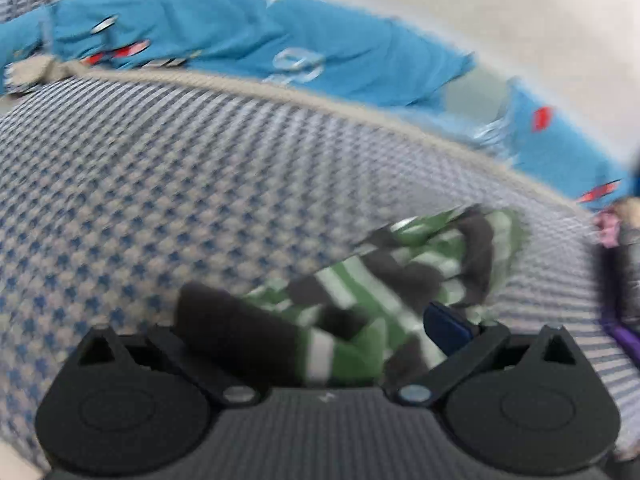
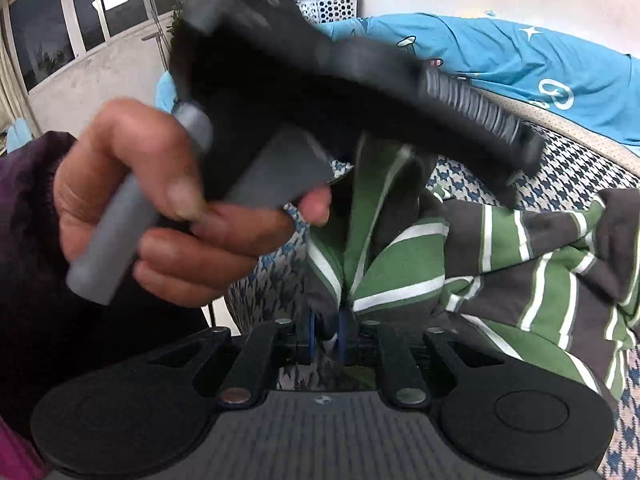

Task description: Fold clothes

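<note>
A blue printed bedsheet (image 1: 248,40) spreads across the far side, with a houndstooth cover (image 1: 140,180) lying over it nearer the cameras. The green-striped garment (image 2: 520,264) lies crumpled on that cover. The left hand-held gripper (image 1: 320,336) has its fingers wide apart, with the garment bunched between them. The right hand-held gripper (image 2: 326,332) is clamped on a fold of the garment. The left hand (image 2: 160,200) blocks that view. A white laundry basket (image 2: 332,4) stands behind.
</note>
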A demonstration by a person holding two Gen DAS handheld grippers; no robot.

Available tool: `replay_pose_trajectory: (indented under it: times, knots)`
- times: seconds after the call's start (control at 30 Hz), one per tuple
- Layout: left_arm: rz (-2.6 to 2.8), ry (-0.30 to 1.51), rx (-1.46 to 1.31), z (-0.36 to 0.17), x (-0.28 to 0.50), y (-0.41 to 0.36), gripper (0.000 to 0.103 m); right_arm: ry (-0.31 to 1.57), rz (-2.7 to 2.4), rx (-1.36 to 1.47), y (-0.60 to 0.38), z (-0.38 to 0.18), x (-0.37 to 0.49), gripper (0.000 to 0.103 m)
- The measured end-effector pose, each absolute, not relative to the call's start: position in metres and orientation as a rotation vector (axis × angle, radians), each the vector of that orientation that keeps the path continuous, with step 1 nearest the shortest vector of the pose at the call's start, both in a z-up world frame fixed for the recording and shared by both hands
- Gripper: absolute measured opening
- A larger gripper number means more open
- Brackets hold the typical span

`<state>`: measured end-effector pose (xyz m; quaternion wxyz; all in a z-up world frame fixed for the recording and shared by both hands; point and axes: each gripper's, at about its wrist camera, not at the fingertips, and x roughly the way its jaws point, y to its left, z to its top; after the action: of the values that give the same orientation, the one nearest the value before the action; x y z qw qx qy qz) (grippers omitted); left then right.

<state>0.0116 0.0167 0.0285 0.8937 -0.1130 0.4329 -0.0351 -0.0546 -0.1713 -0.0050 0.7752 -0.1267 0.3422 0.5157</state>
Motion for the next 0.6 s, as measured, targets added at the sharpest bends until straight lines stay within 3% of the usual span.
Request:
replay_pose_trajectory:
  times: [0.27,0.37,0.47,0.6]
  knots:
    - [0.134,0.977,-0.197,0.014,0.021,0.032,0.103,0.731,1.034,-0.204,-0.204,0.008,-0.034,0.017]
    - [0.156,0.963,-0.191,0.016,0.02,0.036,0.103,0.717,1.008,-0.186,-0.214,0.012,-0.027,0.024]
    - [0.218,0.944,-0.157,0.019,0.022,0.038,0.103,0.696,0.973,-0.17,-0.212,0.02,-0.023,0.039]
    - [0.266,0.955,-0.153,0.017,0.022,0.044,0.103,0.672,0.925,-0.139,-0.225,0.029,-0.014,0.046]
